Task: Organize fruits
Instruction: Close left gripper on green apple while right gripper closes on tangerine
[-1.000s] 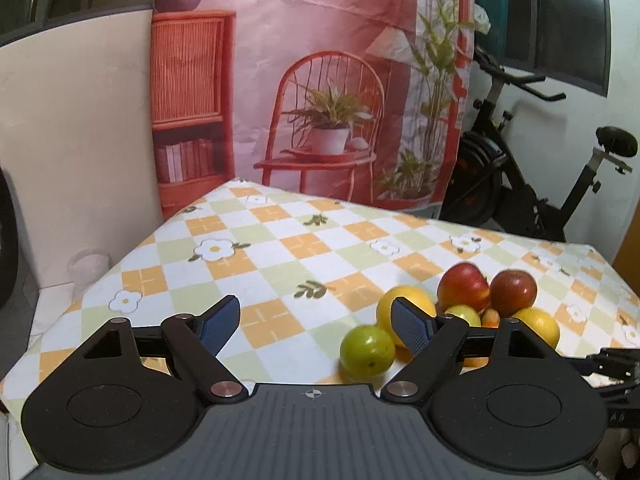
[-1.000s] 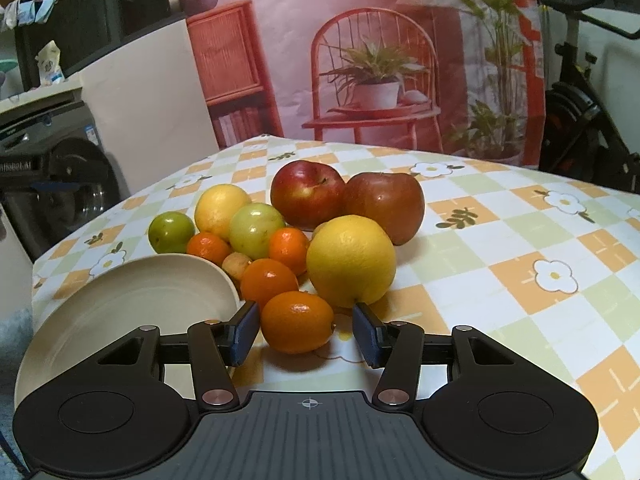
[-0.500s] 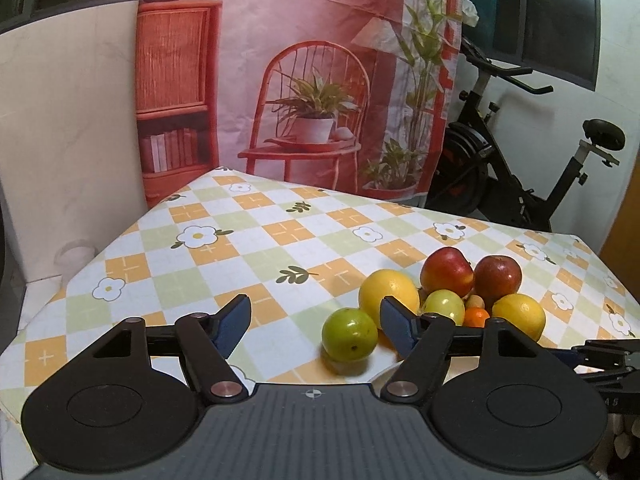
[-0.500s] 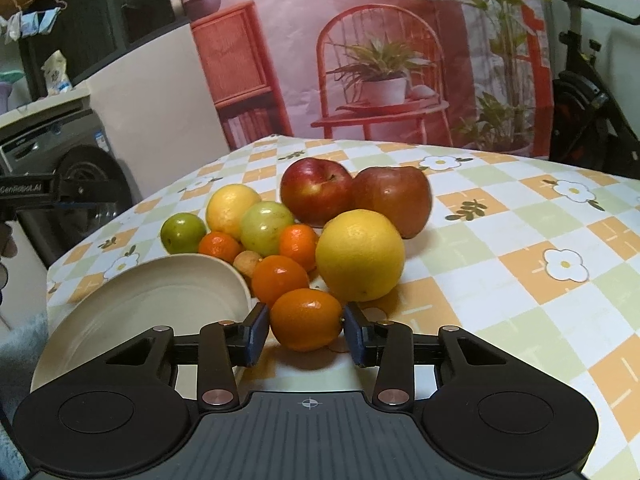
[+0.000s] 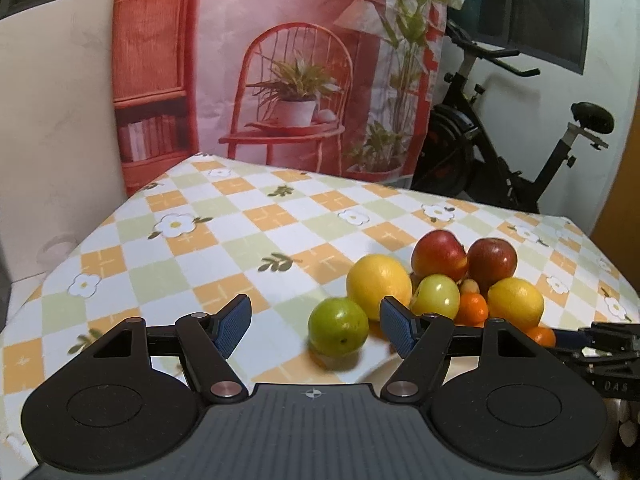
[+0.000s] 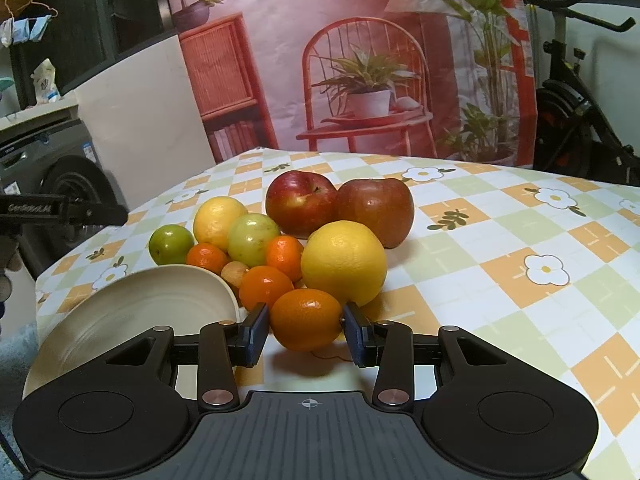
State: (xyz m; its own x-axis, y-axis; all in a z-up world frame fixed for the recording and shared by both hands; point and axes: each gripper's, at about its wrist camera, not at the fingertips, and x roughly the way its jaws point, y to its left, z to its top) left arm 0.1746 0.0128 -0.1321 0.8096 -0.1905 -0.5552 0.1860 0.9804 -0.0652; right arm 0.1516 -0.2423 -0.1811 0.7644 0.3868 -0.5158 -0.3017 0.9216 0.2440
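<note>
The left hand-held gripper [image 5: 315, 323] stands released, its jaws having just narrowed, with the small round green fruit [image 5: 338, 326] between the blue pads but nearer the right one; neither pad presses on it. Beyond and to its right lies the pile: a large yellow citrus [image 5: 378, 280], two red apples [image 5: 439, 255], a pale green fruit [image 5: 436, 296]. The green fruit looks firm, smooth and light, likely to roll on the checked tabletop [image 5: 224, 248], so a hold across its widest middle seems safest.

The right hand-held gripper [image 6: 304, 330] has just closed and is clenched on the small glossy orange mandarin [image 6: 306, 319], both pads against its sides at the middle. Its peel probably yields, so gentle pressure suits it. The cream round plate [image 6: 132, 316] sits just left of this gripper, still bare.
</note>
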